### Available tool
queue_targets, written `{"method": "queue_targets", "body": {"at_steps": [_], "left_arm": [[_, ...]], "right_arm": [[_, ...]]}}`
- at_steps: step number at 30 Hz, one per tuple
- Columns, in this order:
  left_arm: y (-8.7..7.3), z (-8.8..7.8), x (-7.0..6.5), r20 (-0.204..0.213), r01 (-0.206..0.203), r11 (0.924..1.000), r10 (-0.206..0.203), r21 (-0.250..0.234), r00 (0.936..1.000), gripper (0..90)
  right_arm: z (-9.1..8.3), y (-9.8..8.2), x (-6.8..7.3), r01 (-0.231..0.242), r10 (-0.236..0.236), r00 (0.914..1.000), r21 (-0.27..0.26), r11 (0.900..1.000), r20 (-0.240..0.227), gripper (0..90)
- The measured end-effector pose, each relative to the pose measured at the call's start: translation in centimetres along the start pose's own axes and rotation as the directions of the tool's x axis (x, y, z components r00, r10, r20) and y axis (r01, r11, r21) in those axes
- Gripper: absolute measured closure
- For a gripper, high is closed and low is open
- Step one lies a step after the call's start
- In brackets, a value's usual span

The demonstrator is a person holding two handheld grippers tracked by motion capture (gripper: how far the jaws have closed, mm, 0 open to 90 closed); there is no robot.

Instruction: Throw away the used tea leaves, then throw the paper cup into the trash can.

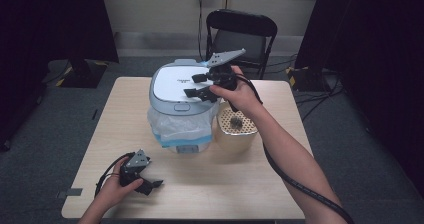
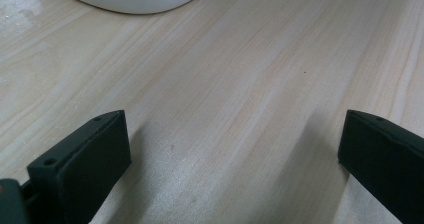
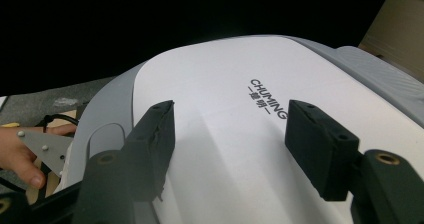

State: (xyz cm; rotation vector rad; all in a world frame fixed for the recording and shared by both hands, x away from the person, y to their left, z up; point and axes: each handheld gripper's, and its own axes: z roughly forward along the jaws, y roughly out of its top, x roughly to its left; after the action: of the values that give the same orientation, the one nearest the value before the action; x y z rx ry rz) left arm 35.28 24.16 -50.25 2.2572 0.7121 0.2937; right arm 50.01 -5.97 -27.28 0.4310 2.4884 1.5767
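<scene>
Lower left of the high view, nearest the lens: the person's left hand rests on the pale wooden table (image 1: 240, 184) with the left gripper (image 1: 150, 185), its jaws released and spread wide. The left gripper view shows bare wood grain between them and nothing in their grasp.

Just above the middle of the high view stands a grey waste bin with a white lid (image 1: 172, 81). The lid is down, and the right gripper view shows the lettering "CHUMING" on it. The bin sits at the far middle of the tabletop. A clear plastic liner (image 1: 170, 126) with a blue edge billows out below the lid and hangs over the bin's front.

The right gripper (image 1: 195, 85) is held over the right half of the lid by a forearm that reaches in from the lower right corner, cable trailing along it. Its two black jaws stand apart above the white surface, either side of the lettering, gripping nothing. Whether their tips touch the lid cannot be told.

Just right of the bin, touching its liner, is a cream round container (image 1: 235, 136) with a perforated top. Behind the table, upper middle of the frame, a black folding chair (image 1: 242, 29) faces the wall, on grey carpet.
</scene>
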Motion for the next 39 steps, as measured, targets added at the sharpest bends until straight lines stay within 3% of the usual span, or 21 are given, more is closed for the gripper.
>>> {"method": "queue_targets", "body": {"at_steps": [11,12,21,26,28,39], "left_arm": [[0.0,0.0,0.0,-0.001,0.000,1.0000,0.000,0.000,1.0000,0.0],[0.0,0.0,0.0,-0.001,0.000,1.0000,0.000,0.000,1.0000,0.0],[0.0,0.0,0.0,-0.002,0.002,1.0000,-0.002,0.001,1.0000,0.0],[0.0,0.0,0.0,-0.002,0.006,1.0000,-0.006,-0.003,1.0000,0.0],[0.0,0.0,0.0,-0.001,0.002,1.0000,-0.002,0.000,1.0000,0.0],[0.0,0.1,-0.1,-0.004,0.007,1.0000,-0.007,-0.006,1.0000,0.0]], "right_arm": [[0.0,-0.1,0.0,-0.004,0.004,1.0000,-0.003,1.000,0.004,36.7],[0.1,-0.1,0.2,0.018,-0.018,0.9998,0.018,1.000,0.013,36.7],[0.1,0.1,0.4,0.020,-0.021,0.9993,0.028,0.999,0.031,36.3],[-0.5,-0.4,0.4,0.019,-0.019,0.9995,0.011,1.000,0.027,30.2],[-0.8,-0.4,0.3,0.018,-0.019,0.9991,0.023,1.000,0.038,21.8],[-3.5,-0.5,0.0,-0.001,0.000,0.9992,0.025,1.000,0.039,15.1]]}}
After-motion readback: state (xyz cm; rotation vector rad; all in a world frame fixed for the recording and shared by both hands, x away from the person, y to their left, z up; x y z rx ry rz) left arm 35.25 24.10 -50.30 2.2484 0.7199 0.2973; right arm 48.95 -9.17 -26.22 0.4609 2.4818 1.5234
